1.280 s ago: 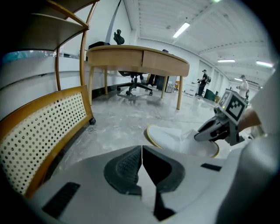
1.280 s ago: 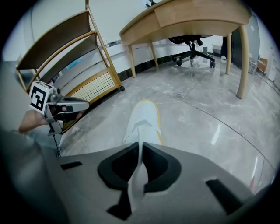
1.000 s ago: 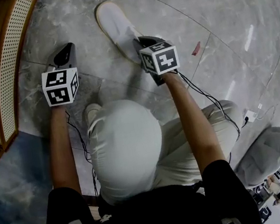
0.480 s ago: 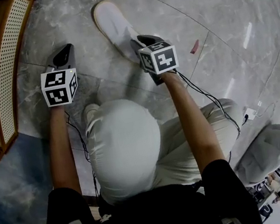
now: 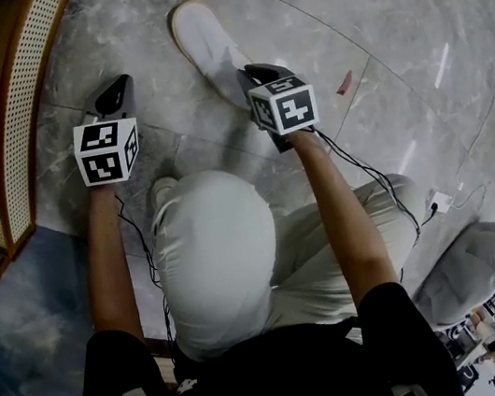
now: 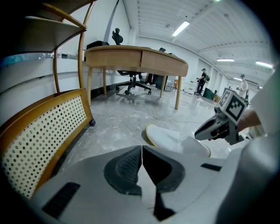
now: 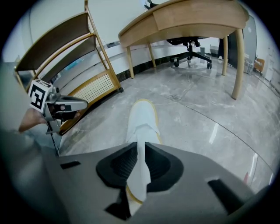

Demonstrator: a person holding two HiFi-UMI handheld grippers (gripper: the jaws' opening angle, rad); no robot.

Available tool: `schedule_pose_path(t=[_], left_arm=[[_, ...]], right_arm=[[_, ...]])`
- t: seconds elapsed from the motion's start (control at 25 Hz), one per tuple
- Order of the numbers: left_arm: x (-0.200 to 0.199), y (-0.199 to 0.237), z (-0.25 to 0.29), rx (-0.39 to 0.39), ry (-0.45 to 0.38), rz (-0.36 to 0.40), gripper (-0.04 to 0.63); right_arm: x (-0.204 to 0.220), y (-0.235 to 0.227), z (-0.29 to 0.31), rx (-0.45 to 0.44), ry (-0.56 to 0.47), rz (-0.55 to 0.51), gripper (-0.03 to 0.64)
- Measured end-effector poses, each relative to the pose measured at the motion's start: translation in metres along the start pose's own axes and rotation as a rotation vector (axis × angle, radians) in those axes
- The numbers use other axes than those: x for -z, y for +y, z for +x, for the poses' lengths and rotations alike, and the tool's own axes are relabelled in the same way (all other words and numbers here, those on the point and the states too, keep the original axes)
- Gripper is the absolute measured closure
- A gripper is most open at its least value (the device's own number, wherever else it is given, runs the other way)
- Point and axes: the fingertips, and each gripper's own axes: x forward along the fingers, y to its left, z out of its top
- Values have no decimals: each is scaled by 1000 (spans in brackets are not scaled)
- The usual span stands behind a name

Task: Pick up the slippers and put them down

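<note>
Slipper (image 7: 143, 122) in the pinch of the right gripper (image 7: 140, 164), jaws just closing on its near end; stretches straight ahead. Left gripper (image 6: 142, 168) pressed together, empty, farther off.

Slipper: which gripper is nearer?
Right. The right gripper has the slipper between its fingers, which have just been closing; the left gripper hangs apart, to its left, over the floor.

Bright overhead strip lights (image 6: 183, 27), glare on glossy floor (image 7: 217, 127), fisheye-warped edges.
</note>
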Motion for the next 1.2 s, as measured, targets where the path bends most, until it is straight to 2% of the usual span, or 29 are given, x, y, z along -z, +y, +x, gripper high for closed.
schedule_pose_path(t=[0.4, 0.68, 1.2], left_arm=[[-39, -2, -45, 17, 36, 10, 588], [-86, -3, -102, 25, 67, -13, 588], [-226, -17, -236, 57, 58, -38, 588]], right_arm=[[-33, 16, -39, 10, 2, 30, 615], [-77, 38, -101, 27, -8, 52, 617], [-186, 90, -277, 8, -54, 67, 617]])
